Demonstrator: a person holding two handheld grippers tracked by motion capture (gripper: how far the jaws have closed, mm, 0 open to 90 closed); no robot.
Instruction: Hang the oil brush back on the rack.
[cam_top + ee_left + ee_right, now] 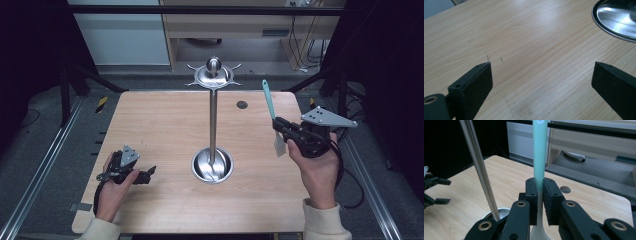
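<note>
A steel stand rises from the table's middle: a round dish base (212,165), a thin pole (213,120) and a hooked top disc with a ball (213,72). My right gripper (281,127) is shut on a spatula (270,107) with a mint-green handle pointing up and a pale blade (279,145) hanging below, held to the right of the pole. In the right gripper view the handle (540,150) stands upright between the jaws, with the pole (477,162) to its left. My left gripper (150,174) rests low on the table left of the base, open and holding nothing (541,75).
The light wooden table (160,125) has a dark round hole (242,104) near its back edge. The dish base's rim (616,22) lies ahead and to the right of the left jaws. Black frame bars and a cabinet stand beyond the table.
</note>
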